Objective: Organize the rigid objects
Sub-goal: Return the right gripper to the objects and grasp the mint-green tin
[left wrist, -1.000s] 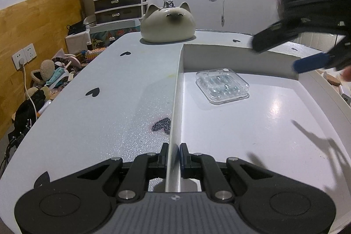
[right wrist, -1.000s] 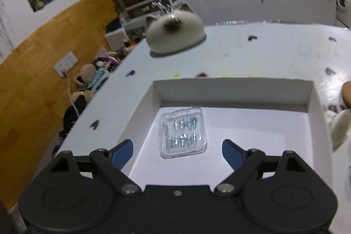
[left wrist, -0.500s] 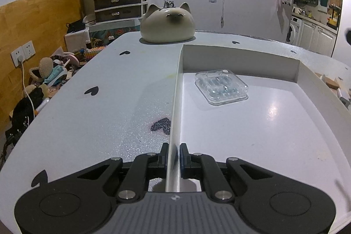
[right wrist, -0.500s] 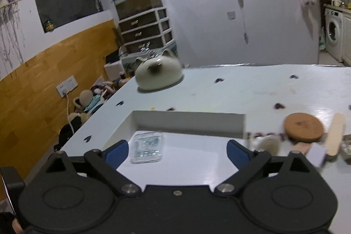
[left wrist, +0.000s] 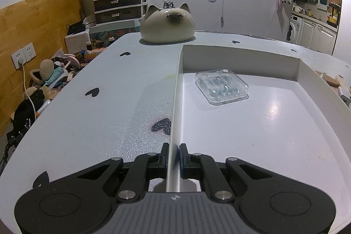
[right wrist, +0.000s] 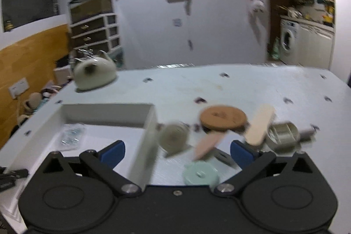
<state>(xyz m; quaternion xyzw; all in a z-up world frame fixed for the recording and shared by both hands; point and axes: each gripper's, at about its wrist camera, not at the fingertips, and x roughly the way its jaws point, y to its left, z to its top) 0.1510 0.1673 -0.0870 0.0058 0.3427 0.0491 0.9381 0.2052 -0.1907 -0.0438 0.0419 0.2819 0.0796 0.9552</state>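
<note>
Pinching the near left wall of the white tray (left wrist: 175,102), left gripper (left wrist: 174,157), jaws drawn almost together with only the thin wall between the pads, one black finger (left wrist: 163,157) outside on the table (left wrist: 98,120) and the other inside over the tray floor. Just beyond that grip, a dark heart mark (left wrist: 161,126) on the tabletop beside the wall. Farther in, toward the tray's far left corner, a clear plastic case (left wrist: 221,86) lying flat on the floor, small pale pieces inside, kinds not discernible. Past the tray's far wall, a cream cat-shaped ceramic piece (left wrist: 167,25) standing on the table. Hovering over the tray's right wall, right gripper (right wrist: 176,150), blue-padded fingers (right wrist: 113,149) spread wide, gripping nothing and touching nothing visible; view blurred. Straddled between those spread fingers: the tray's right wall, with the same clear case seen at left inside the tray, and loose items outside it on the table. Nearest, a mint-green round lid (right wrist: 200,173); beyond it a grey round object (right wrist: 173,137) just beside the tray wall and a pinkish flat stick (right wrist: 208,143); farther, a pale wooden stick (right wrist: 260,124), tilted, a beige round container (right wrist: 283,135) at right, and a cork coaster (right wrist: 222,116) behind. Farthest left, the cat-shaped piece again.
</note>
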